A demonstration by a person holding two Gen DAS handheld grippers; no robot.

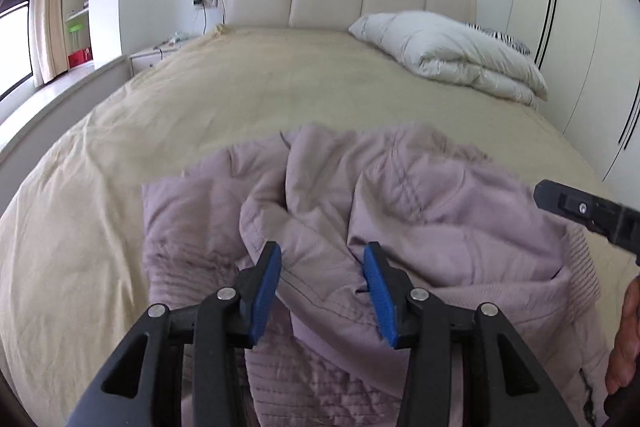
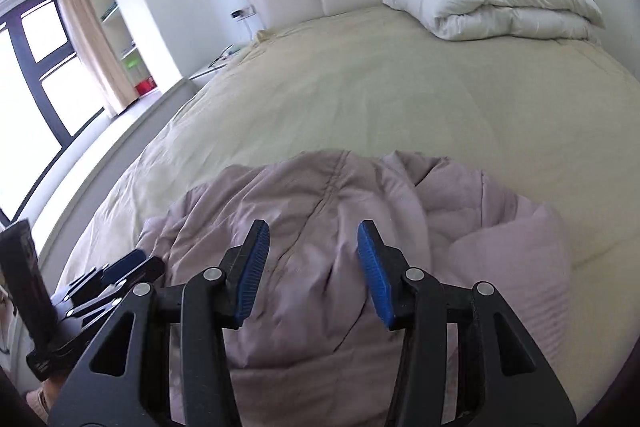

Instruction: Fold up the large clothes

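On the near end of the bed [image 1: 160,99], over its tan cover, a mauve padded jacket [image 1: 400,211] lies crumpled in a loose heap, well apart from the folded white duvet [image 1: 452,55] by the headboard. The left gripper [image 1: 322,291] hangs just above the heap with its jaws partly open; a ridge of fabric rises between the blue pads, though whether they press on it is hard to tell through the fisheye, and it looks more like a gap than a grip. The right gripper [image 2: 314,267] also hovers over the cloth, its jaws about as far apart and holding nothing. This garment should handle as soft, puffy and light, with a smooth shell that may slip and bulk that springs back when pressed flat. Firmer holds are likely the ribbed hem or cuff [image 1: 580,259] and the stitched seams [image 2: 320,203], taken at two spread points so the body can be shaken out before folding.
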